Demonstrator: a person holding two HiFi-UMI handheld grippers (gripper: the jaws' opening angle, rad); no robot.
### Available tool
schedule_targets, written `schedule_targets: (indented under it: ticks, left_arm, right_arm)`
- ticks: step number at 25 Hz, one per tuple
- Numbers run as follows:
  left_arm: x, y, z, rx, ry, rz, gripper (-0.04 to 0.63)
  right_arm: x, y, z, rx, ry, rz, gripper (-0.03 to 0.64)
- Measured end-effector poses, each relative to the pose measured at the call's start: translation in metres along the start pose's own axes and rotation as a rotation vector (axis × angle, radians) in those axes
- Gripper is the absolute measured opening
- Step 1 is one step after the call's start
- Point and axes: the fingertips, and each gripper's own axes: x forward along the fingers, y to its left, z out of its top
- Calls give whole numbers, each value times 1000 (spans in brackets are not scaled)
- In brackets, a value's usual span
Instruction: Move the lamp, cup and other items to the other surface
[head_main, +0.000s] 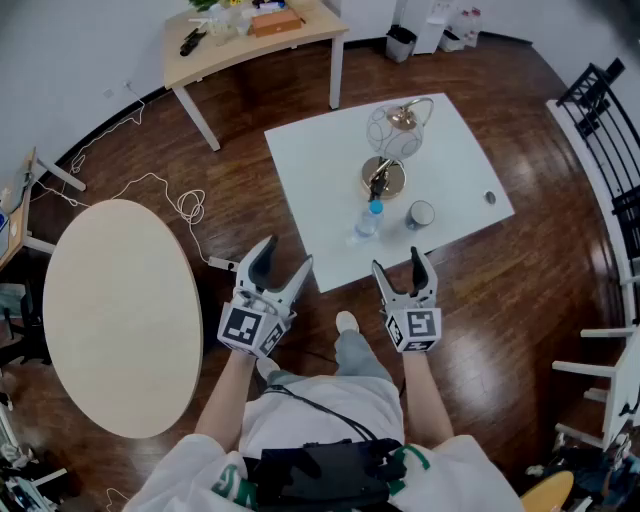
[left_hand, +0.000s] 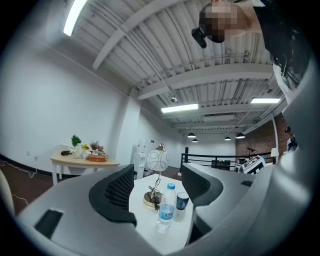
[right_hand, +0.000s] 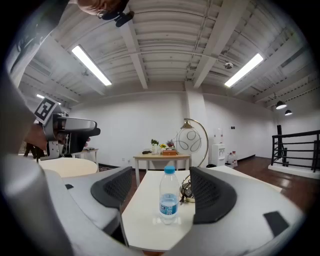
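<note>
Now the gold-based wire-globe lamp (head_main: 385, 176), clear blue-capped bottle (head_main: 367, 222) and dark cup (head_main: 421, 214) stand on the white square table (head_main: 320, 170), upper centre. Lower centre, left gripper (head_main: 288, 255) and right gripper (head_main: 398, 262) hold nothing; jaws apart.

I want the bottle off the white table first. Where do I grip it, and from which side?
Grip the bottle around its middle, at the label, coming in level over the near edge of the table with the right gripper. It stands upright nearest that edge, lamp behind it and cup to its right, so the front is likely clear.
</note>
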Motion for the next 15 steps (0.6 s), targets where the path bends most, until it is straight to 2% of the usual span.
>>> schedule_targets:
  ticks: [4, 8, 11, 13, 15]
  left_arm:
    - [26, -18, -4, -47, 20, -22, 284]
    - [33, -22, -18, -24, 33, -2, 284]
    - [33, -19, -19, -33, 59, 35, 282]
    - [25, -9, -27, -1, 65, 75, 282]
    - [11, 3, -34, 16, 63, 127, 282]
  right_arm:
    - [36, -21, -20, 34, 0, 24, 379]
    - [76, -29, -35, 36, 16, 74, 379]
    - [107, -30, -35, 42, 19, 100, 374]
    - [125, -34, -34, 49, 15, 100, 360]
    - [136, -36, -32, 49, 11, 92, 307]
